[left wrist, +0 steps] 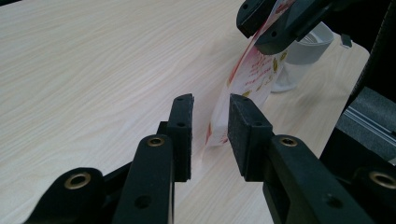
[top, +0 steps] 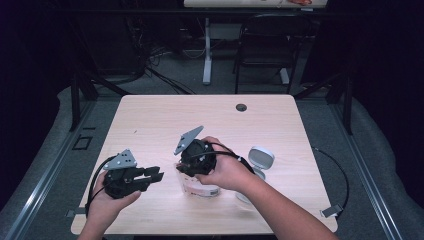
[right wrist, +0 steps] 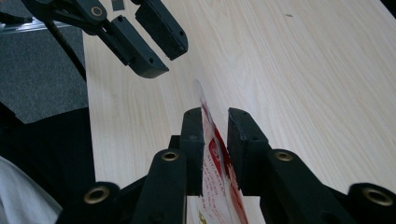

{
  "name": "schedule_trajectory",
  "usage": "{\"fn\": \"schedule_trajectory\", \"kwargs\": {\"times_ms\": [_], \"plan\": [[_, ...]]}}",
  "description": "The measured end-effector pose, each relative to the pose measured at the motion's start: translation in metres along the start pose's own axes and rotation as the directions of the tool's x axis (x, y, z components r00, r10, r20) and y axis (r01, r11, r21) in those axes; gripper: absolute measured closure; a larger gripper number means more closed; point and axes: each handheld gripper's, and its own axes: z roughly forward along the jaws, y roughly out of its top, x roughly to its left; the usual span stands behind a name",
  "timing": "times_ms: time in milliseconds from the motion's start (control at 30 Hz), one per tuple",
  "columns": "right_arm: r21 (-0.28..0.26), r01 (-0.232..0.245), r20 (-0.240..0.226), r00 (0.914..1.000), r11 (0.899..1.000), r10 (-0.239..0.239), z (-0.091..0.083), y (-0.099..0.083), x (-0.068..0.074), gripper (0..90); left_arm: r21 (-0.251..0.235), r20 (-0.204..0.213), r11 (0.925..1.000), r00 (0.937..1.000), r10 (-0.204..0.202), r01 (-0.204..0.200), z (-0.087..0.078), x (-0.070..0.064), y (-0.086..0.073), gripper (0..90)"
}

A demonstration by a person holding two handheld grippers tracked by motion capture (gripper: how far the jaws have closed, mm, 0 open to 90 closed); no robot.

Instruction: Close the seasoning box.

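A white and red printed packet (top: 201,190) stands tilted near the table's front middle. My right gripper (top: 194,172) points down over it and is shut on its top edge. In the right gripper view the packet (right wrist: 208,135) lies against the left pad between the jaws of that gripper (right wrist: 215,116). My left gripper (top: 156,174) is held to the left of the packet, jaws open and empty. In the left gripper view, the packet (left wrist: 247,79) hangs beyond that open gripper (left wrist: 210,105), with the right gripper (left wrist: 257,35) clamped on its top.
A white and grey round lid-like object (top: 261,159) and a clear cup (left wrist: 303,49) sit right of the packet. The wooden table (top: 165,115) has a cable hole (top: 241,107) at the back. A dark chair (top: 267,45) stands beyond the table.
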Motion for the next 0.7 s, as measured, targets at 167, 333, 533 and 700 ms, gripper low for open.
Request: {"fn": "schedule_trajectory", "kwargs": {"times_ms": [167,333,533,700], "plan": [[0.012,-0.001,-0.006,1.0,1.0,0.001,0.0035,0.0008,-0.0011,77.0,-0.004,0.001,1.0,1.0,-0.005,0.005,-0.0002,0.0,-0.0002,70.7],[0.027,0.007,-0.013,0.9999,1.0,-0.007,0.0047,0.0015,-0.0018,77.9,-0.005,-0.001,1.0,1.0,-0.007,0.007,0.0002,0.0007,-0.0007,70.5],[0.038,0.012,-0.019,0.9998,0.999,-0.011,0.0063,0.0014,-0.0023,80.1,-0.004,-0.001,1.0,1.0,-0.003,0.003,0.001,0.0005,-0.0007,70.2],[0.046,0.03,-0.028,0.9992,0.999,-0.029,0.007,0.0018,-0.0028,84.0,0.001,0.0,1.0,1.0,-0.006,0.006,0.0016,0.0002,-0.0011,70.2]]}}
